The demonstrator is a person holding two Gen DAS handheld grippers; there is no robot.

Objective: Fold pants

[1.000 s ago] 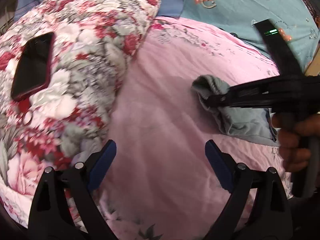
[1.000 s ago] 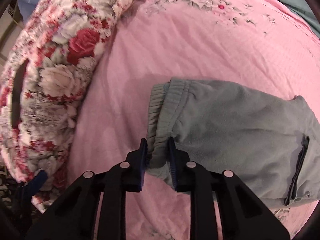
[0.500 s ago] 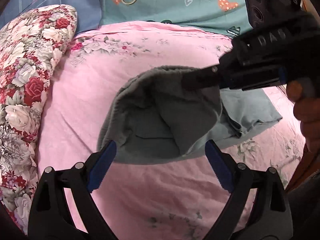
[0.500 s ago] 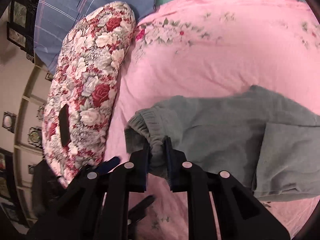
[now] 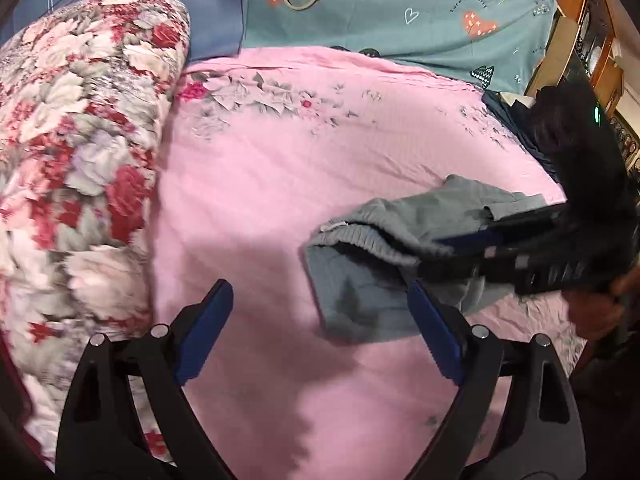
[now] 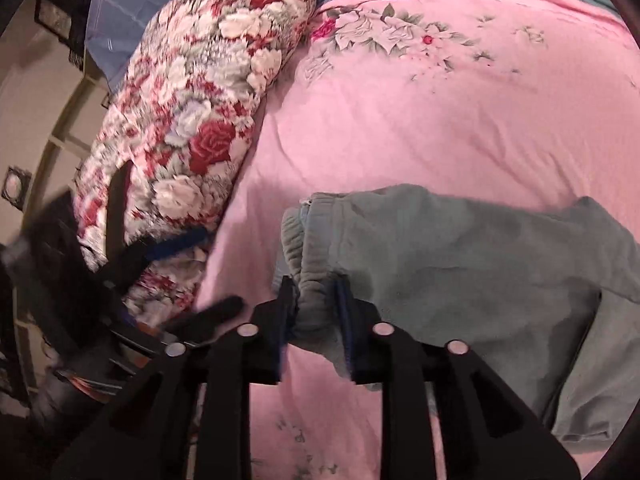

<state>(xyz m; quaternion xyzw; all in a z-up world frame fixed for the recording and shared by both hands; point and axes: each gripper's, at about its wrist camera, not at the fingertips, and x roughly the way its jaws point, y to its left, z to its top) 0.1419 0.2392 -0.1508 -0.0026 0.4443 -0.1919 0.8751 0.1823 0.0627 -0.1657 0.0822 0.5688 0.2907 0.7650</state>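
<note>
On the pink bed sheet [image 6: 400, 140], right of the floral quilt [image 6: 200, 120], the grey pants [image 6: 460, 260] lie bunched with your right tongs [image 6: 314, 304] clenched on the waistband, so the fold looks half made; next, lay it flat, your left tongs [image 5: 320, 320] released and free to pin cloth.

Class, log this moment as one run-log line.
right claw: shut on pants waistband | left claw: open, empty | pants: on pink sheet
</note>
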